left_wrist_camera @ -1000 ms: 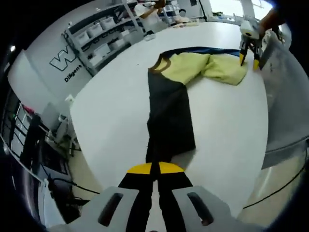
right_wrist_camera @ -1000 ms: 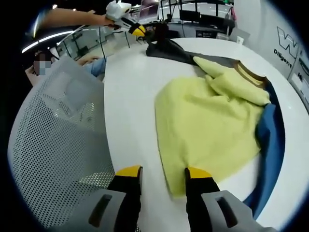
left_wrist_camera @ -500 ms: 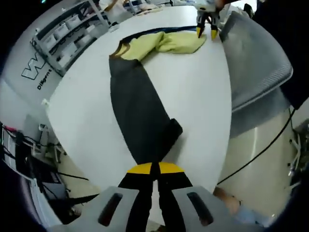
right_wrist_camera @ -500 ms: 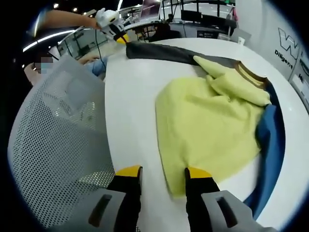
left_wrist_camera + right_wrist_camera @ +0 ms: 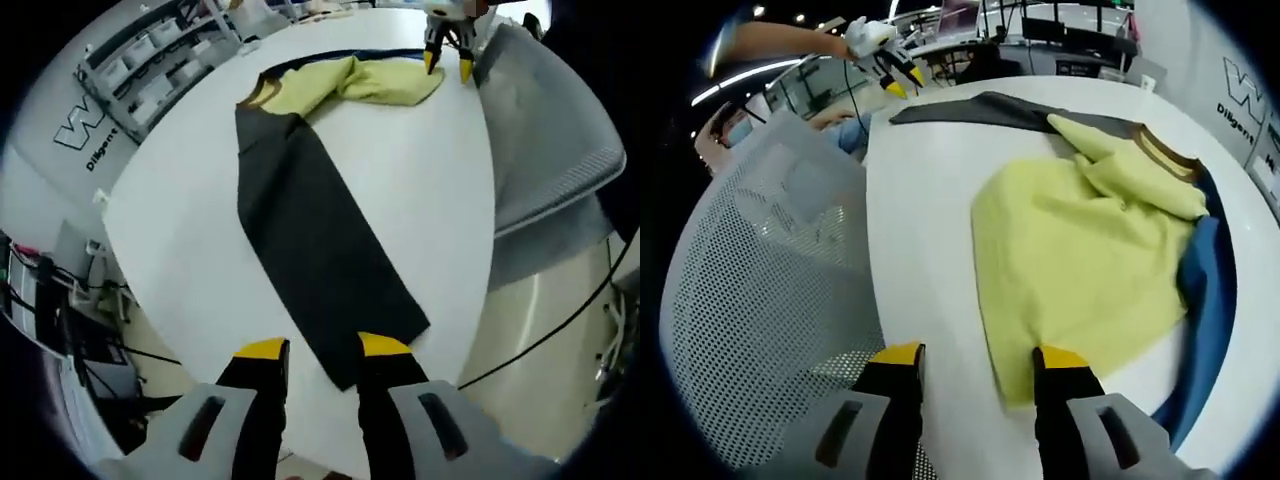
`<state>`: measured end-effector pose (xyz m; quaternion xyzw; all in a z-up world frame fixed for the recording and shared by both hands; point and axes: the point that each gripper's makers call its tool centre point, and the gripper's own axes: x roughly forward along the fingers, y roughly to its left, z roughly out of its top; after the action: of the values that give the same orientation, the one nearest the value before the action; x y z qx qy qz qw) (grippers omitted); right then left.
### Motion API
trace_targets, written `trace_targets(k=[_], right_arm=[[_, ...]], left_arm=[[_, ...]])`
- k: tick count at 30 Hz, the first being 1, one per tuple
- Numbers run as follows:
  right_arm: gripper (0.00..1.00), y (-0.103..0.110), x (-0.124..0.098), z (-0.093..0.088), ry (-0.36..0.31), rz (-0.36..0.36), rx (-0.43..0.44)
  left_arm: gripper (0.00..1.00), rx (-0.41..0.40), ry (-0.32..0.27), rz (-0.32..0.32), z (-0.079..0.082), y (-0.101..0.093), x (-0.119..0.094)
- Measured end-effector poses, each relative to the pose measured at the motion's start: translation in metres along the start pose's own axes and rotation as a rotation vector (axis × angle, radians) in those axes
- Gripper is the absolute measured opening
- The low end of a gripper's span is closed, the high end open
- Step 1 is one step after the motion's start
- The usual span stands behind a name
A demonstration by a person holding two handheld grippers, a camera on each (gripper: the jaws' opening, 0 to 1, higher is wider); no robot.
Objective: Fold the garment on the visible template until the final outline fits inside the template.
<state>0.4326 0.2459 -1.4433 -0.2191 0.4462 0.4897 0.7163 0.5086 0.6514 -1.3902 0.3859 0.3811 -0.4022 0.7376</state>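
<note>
The left gripper (image 5: 312, 347) hangs low over the table (image 5: 190, 240) edge, jaws apart astride the garment's (image 5: 320, 240) dark end. The right gripper (image 5: 978, 352) points along the yellow part, jaws apart.

Left gripper (image 5: 311, 347) jaws apart over dark sleeve (image 5: 320, 245), yellow garment (image 5: 350, 85) beyond, white table (image 5: 190, 220)

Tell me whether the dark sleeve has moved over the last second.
Yes. The dark sleeve, bunched and folded back on the white table a second ago, now lies pulled out flat toward the table's near edge; the left gripper has let go.
</note>
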Motion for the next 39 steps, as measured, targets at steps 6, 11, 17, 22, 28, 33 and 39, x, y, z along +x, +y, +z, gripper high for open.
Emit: trace_targets(k=[6,11,17,22,28,33,39], right_arm=[[0.40,-0.014,-0.017,0.014,-0.068,-0.056,0.025],[0.37,-0.042,-0.041,0.021,-0.143,-0.148,0.051],[0.35,-0.069,-0.061,0.011,-0.155,-0.217,0.089],[0.32,-0.094,-0.078,-0.013,-0.166,-0.288,0.223],[0.32,-0.111,-0.096,-0.041,-0.181,-0.325,0.308],[0.32,-0.117,-0.106,-0.061,-0.159,-0.360,0.338],[0.31,-0.119,-0.114,-0.087,-0.139,-0.392,0.391]], left_arm=[[0.24,-0.006,-0.014,0.004,0.007,-0.003,-0.001],[0.26,-0.068,-0.086,0.032,0.029,0.003,-0.003],[0.26,-0.081,-0.122,0.040,0.046,0.004,-0.002],[0.26,-0.072,-0.141,0.035,0.055,-0.001,-0.001],[0.27,-0.059,-0.153,0.028,0.061,-0.005,0.001],[0.29,-0.084,-0.149,0.034,0.059,-0.003,-0.001],[0.34,-0.133,-0.163,0.034,0.060,-0.007,-0.001]])
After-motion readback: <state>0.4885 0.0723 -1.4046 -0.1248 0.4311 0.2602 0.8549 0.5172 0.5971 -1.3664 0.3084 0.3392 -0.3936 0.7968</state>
